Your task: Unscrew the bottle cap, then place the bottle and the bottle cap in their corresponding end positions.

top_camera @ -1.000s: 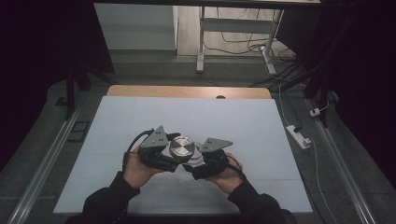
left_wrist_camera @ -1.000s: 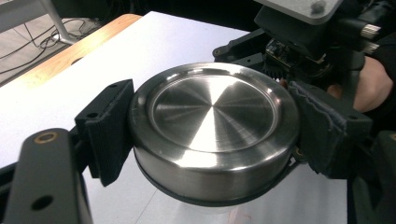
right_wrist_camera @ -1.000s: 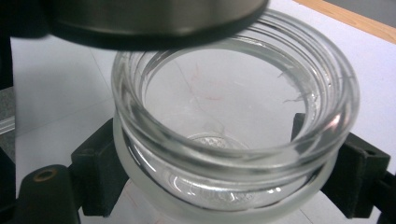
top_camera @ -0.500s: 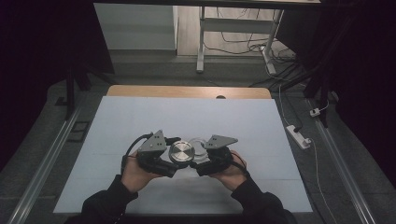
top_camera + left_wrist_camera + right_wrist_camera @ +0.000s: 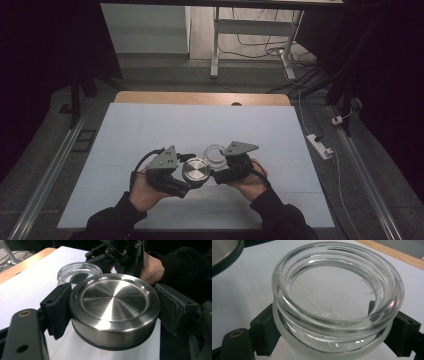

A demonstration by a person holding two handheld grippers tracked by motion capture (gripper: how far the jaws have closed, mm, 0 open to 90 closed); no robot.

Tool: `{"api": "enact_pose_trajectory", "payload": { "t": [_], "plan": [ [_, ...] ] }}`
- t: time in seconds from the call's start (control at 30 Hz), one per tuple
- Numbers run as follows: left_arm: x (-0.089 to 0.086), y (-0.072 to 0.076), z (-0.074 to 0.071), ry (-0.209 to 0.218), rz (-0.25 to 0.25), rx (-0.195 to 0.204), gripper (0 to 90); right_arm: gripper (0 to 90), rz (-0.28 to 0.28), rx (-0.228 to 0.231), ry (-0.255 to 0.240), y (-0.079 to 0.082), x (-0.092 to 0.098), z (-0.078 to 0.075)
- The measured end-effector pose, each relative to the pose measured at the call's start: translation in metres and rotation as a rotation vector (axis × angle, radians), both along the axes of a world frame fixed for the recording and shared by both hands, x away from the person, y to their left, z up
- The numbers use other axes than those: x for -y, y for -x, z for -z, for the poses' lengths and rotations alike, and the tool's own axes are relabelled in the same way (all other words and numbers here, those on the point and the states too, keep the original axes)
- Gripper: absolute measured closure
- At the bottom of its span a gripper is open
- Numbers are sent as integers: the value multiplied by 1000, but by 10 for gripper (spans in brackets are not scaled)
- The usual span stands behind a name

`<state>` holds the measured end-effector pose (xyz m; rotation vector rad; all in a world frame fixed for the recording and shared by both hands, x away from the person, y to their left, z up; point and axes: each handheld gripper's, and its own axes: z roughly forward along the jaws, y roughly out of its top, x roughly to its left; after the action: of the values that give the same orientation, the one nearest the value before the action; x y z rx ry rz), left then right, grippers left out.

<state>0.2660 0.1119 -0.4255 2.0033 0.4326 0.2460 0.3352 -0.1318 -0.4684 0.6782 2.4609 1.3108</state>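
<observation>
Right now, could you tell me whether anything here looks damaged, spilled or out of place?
Nothing stands out. The left gripper holds the steel lid level, the right gripper holds the open glass jar, which looks empty and uncracked, above the white table cover.

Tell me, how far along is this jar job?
The metal lid is already off the glass jar and sits beside it. The left tongs clamp the lid; the right tongs clamp the open, empty jar. What looks left is setting both down on the white table.
</observation>
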Motion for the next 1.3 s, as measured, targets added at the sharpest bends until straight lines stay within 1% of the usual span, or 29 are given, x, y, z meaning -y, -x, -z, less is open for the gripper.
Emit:
{"api": "enact_pose_trajectory", "payload": {
  "t": [0.13,0.27,0.6,0.73,0.87,1.0,1.13,1.17,1.3],
  "plan": [
    [0,2,4,-6,13,2,197,148,5,0,-1,-2,1,-1],
    [0,2,8,-5,22,-7,197,148,12,1,-5,-5,1,-2],
    [2,6,18,-12,51,-3,197,148,20,6,-13,-11,-1,-4],
    [5,9,26,-28,61,-15,197,148,19,4,-14,-14,-3,-4],
    [6,10,33,-34,68,-27,197,148,21,1,-21,-18,-6,-3],
    [7,9,40,-42,78,-35,196,148,20,-1,-24,-22,-10,-3],
    [8,8,45,-50,79,-35,197,148,18,1,-23,-28,-15,-2],
    [9,7,48,-57,77,-34,196,148,20,1,-24,-29,-16,-2],
    [10,4,53,-65,70,-36,196,148,31,2,-26,-36,-21,0]
  ]
}}
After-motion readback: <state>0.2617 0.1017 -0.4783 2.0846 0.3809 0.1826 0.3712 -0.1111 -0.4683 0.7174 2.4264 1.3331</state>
